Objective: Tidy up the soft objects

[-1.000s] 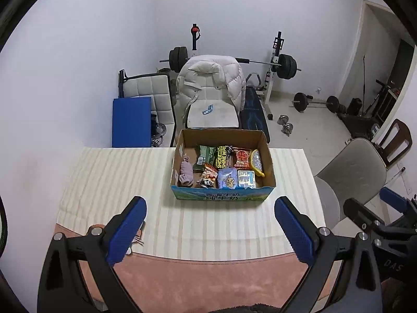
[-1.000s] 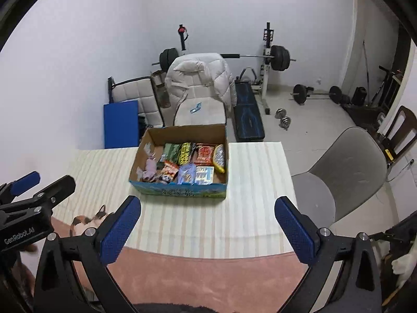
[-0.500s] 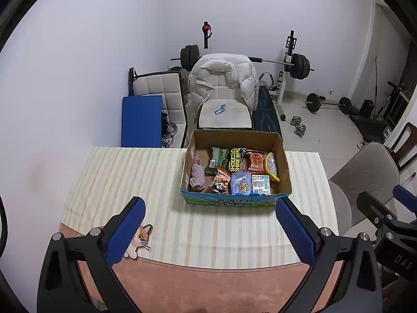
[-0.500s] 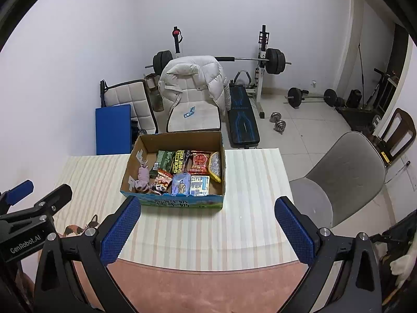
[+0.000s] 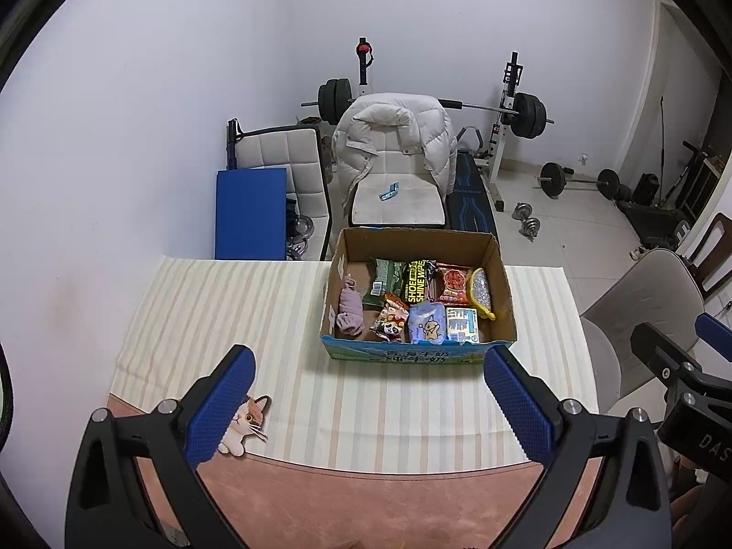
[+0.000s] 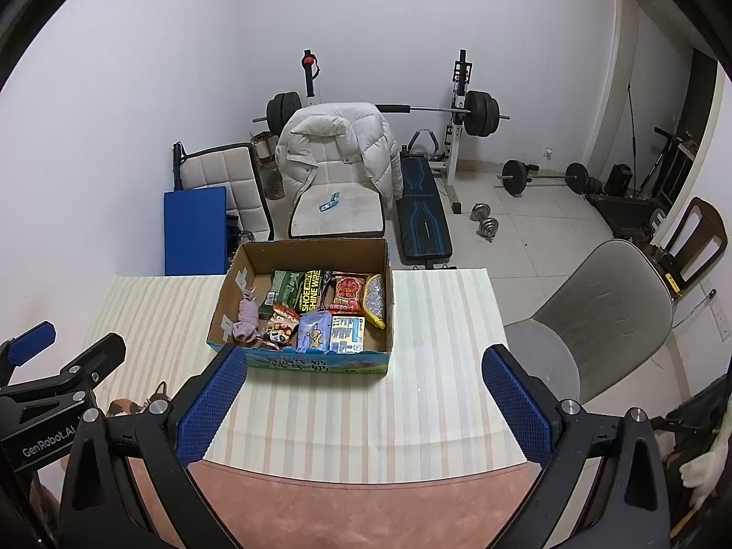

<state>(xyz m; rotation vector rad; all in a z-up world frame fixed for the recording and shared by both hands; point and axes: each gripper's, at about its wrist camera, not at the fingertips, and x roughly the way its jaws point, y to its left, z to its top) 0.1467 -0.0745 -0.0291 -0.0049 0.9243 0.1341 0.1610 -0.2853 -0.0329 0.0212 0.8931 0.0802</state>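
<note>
— Evidently, nothing is being carried yet. The left gripper [image 5: 366, 405] is being held spread wide and empty above the near edge of the table [image 5: 411, 407], and the right gripper [image 6: 361, 405] is being held the same way, released, with nothing between its pads.

— And the soft things?

— They are being kept in the cardboard box [image 5: 501, 283], which is standing toward the far side of the striped cloth [image 5: 228, 311]. A mauve fabric bundle [image 5: 350, 311] is lying at the box's left end; beside it, snack packets [image 5: 453, 283], a shoe-wipes pack [image 5: 417, 281], a light blue pouch [image 5: 427, 324] and a glittery yellow-edged pouch [image 5: 481, 290] are being crowded together.

— So which step is being judged in hand?

— The approach, probably. A reach down into the box is being called for next, with one item being singled out, likely the fabric bundle, since it is lying a little apart.

— Anything being counted as an obstacle?

— The box walls are being reckoned with, and the tight packing on the right. A cat-shaped item [image 5: 244, 425] is lying at the cloth's near-left corner, partly behind the left finger. A grey chair [image 6: 590, 320] is standing just off the table's right side.
</note>
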